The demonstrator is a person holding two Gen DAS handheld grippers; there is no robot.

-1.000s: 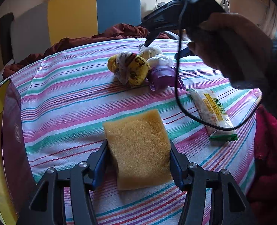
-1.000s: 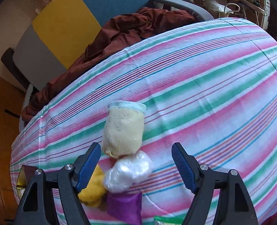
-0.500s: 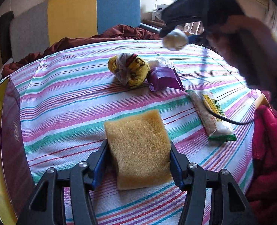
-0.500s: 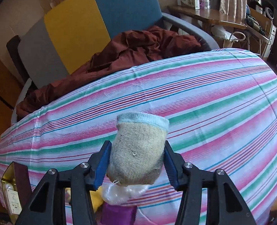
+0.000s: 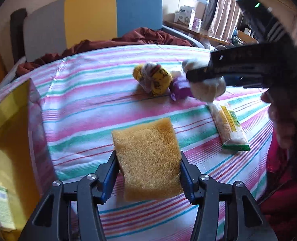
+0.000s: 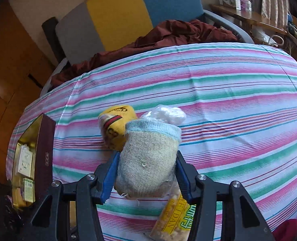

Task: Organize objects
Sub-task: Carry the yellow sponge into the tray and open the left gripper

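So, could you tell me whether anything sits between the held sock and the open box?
Yes: the yellow sock bundle lies on the cloth between the rolled sock in the right gripper and the box.

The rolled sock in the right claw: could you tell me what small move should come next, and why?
Probably carry it left toward the open box at the table's left edge. The right claw is shut on the rolled sock, which looks lifted above the snack packet. The box already holds small items, so it seems the likely destination. The left claw grips the sponge.
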